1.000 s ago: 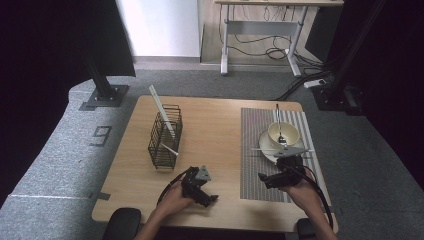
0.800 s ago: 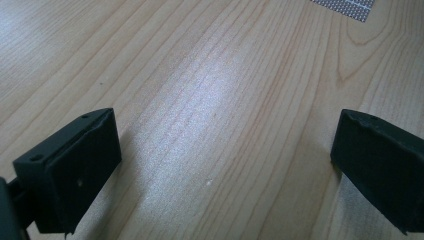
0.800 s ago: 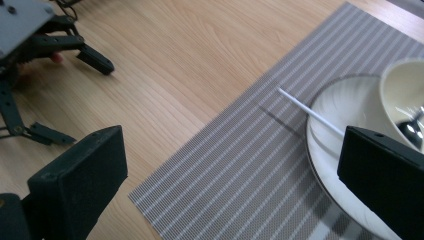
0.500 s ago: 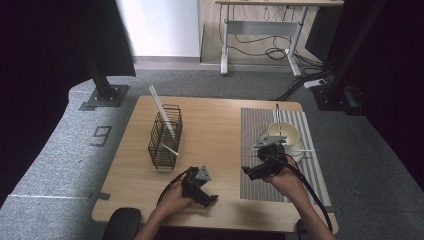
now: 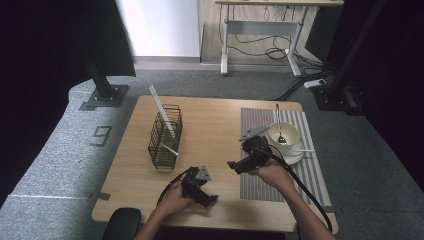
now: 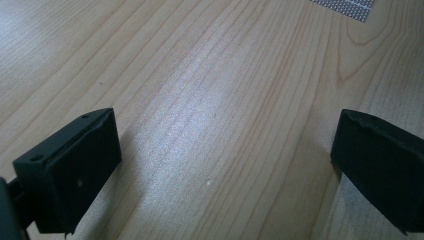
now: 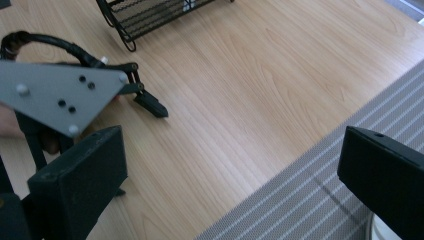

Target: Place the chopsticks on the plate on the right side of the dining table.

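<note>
The right gripper (image 5: 235, 165) hovers low over the wooden table (image 5: 215, 125), just off the left edge of the striped mat (image 5: 260, 185), jaws spread wide with nothing between them. In its own view those jaws frame bare wood and the mat's corner (image 7: 320, 200). Just behind the right hand sits the cream cup (image 5: 283, 134) on its saucer (image 5: 295, 156), a spoon (image 5: 279, 125) standing in it. The left gripper (image 5: 210, 199) rests near the table's front edge, well apart from the cup, its jaws also wide open and holding nothing; the left gripper view looks down on plain wood grain (image 6: 215, 110). Farther back on the left stands the wire basket (image 5: 165, 136), with white sticks (image 5: 161, 112) leaning out of it.
</note>
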